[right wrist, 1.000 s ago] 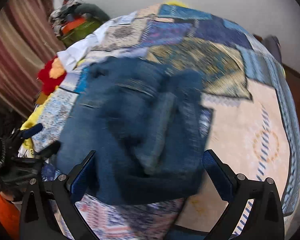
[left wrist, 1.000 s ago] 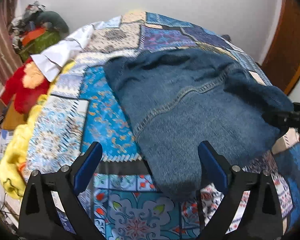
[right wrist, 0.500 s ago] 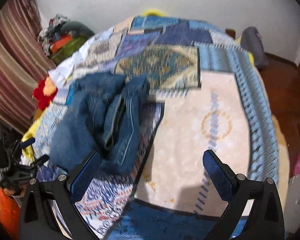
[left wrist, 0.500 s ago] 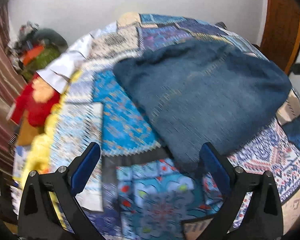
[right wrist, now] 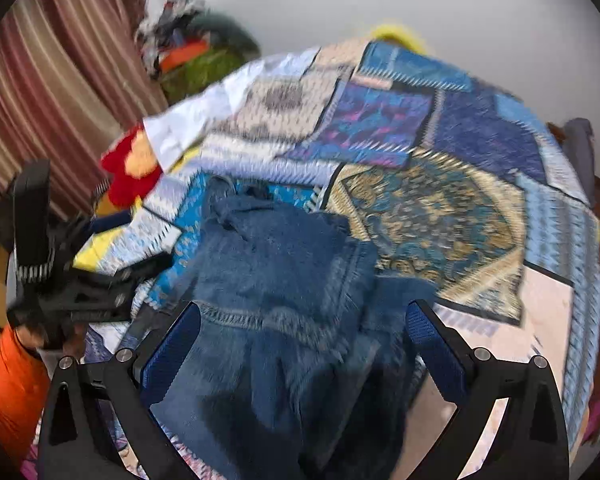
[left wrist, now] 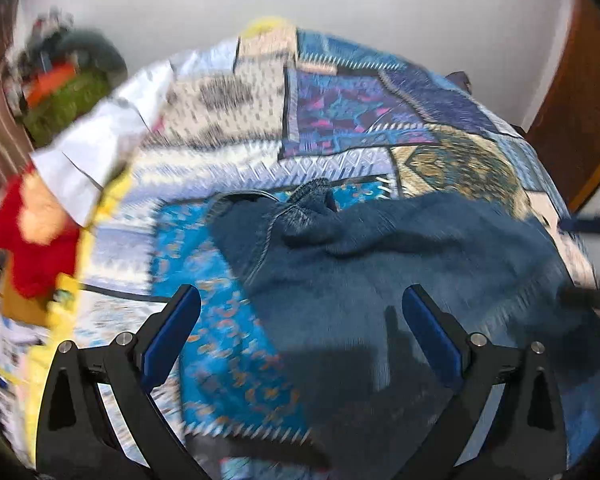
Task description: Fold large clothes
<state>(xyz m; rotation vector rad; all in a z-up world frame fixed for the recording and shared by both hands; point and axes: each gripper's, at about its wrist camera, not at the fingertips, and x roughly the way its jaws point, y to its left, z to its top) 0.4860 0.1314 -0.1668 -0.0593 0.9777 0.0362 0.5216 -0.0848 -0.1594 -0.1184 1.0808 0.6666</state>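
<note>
The jeans (left wrist: 400, 272) are seen lying bunched on the quilt (left wrist: 340, 120) of the bed, directly ahead of and beneath both tools. The left tool (left wrist: 300, 320) is held spread wide with nothing gripped, its right finger over the denim and its left over the quilt. The right tool (right wrist: 302, 332) is likewise released, hovering above the crumpled jeans (right wrist: 284, 280).

The black plastic left gripper (left wrist: 300, 320) carried blue padded fingers (left wrist: 172, 332) on angular arms with triangular cut-outs and silver screws. The matching right gripper (right wrist: 302, 332) looked identical. The person's bright orange sleeve (right wrist: 14, 396) showed behind the left gripper's black body.
</note>
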